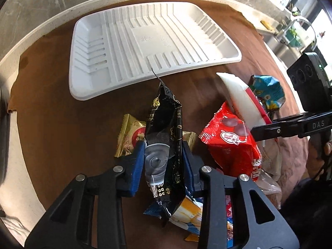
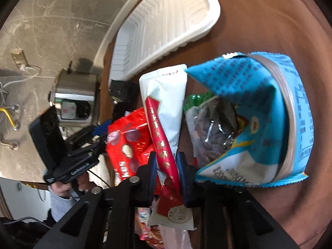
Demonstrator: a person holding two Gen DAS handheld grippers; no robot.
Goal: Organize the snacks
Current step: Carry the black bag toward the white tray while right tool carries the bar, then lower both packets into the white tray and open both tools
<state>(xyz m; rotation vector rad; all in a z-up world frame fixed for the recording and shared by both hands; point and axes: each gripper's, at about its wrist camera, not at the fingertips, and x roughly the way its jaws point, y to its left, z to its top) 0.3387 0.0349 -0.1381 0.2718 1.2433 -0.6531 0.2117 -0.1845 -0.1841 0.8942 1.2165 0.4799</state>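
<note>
My left gripper (image 1: 162,151) is shut on a black snack packet (image 1: 166,137) and holds it upright above the brown cloth, short of the white ribbed tray (image 1: 116,70). My right gripper (image 2: 166,164) is shut on a white-and-red snack packet (image 2: 166,112), lifted over the pile; it also shows in the left wrist view (image 1: 240,101). The tray (image 2: 186,35) lies beyond it, with nothing in it that I can see.
A red packet (image 1: 230,145), a gold packet (image 1: 128,137), a blue packet (image 1: 267,91) and blue-and-orange wrappers (image 1: 186,213) lie on the brown cloth (image 1: 62,134). A big blue bag (image 2: 269,124) sits right of my right gripper. A steel appliance (image 2: 76,95) stands off the table.
</note>
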